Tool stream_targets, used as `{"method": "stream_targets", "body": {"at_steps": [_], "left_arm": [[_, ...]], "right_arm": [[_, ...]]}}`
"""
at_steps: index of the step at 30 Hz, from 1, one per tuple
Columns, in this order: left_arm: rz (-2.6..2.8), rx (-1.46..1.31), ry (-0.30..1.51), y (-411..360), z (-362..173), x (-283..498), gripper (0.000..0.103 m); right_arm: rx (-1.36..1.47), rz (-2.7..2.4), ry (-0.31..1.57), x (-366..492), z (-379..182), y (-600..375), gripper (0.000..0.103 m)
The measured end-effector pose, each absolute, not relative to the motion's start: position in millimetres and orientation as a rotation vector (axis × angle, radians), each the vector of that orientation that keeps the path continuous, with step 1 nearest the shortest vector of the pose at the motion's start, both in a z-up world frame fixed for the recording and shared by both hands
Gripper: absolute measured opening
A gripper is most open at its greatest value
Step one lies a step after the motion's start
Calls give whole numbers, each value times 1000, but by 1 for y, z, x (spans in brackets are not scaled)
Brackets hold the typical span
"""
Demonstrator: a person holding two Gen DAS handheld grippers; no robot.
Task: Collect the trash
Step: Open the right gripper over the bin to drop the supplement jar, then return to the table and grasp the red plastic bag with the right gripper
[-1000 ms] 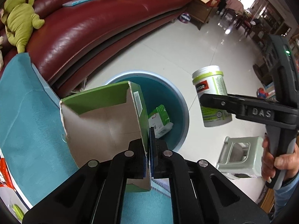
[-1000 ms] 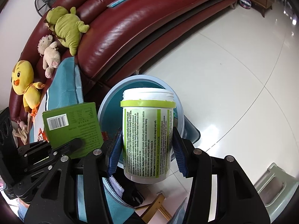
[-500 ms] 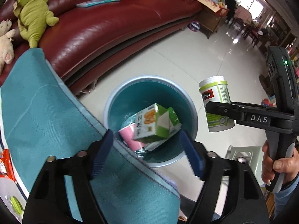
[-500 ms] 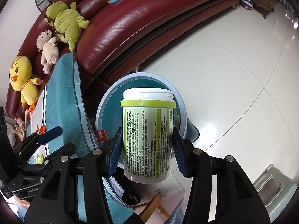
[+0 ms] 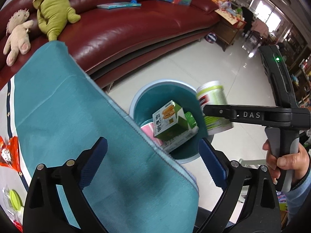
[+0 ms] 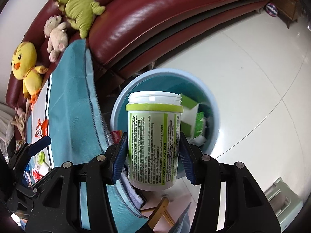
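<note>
R gripper (image 6: 153,161) clamps jar (image 6: 154,141) just over bin (image 6: 213,120) near rim; L gripper (image 5: 153,161) wide open, empty. Nudge jar fwd past rim, then release so it clears the carton (image 5: 171,122).

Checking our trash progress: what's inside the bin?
In the bin: a green carton atop a pink cup and more packaging. Anything beneath is covered.
</note>
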State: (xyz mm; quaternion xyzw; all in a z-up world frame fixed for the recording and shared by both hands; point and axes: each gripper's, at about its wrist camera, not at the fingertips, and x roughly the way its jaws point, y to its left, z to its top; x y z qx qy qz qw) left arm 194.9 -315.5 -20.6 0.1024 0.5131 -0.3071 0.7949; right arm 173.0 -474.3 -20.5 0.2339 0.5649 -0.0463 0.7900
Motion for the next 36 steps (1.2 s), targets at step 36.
{"method": "stream_targets", "body": {"at_steps": [36], "left_arm": [[-460,20,1065,-118,4,154,95]], "right_arm": [[263,16,1303,168,11,-316,78]]}}
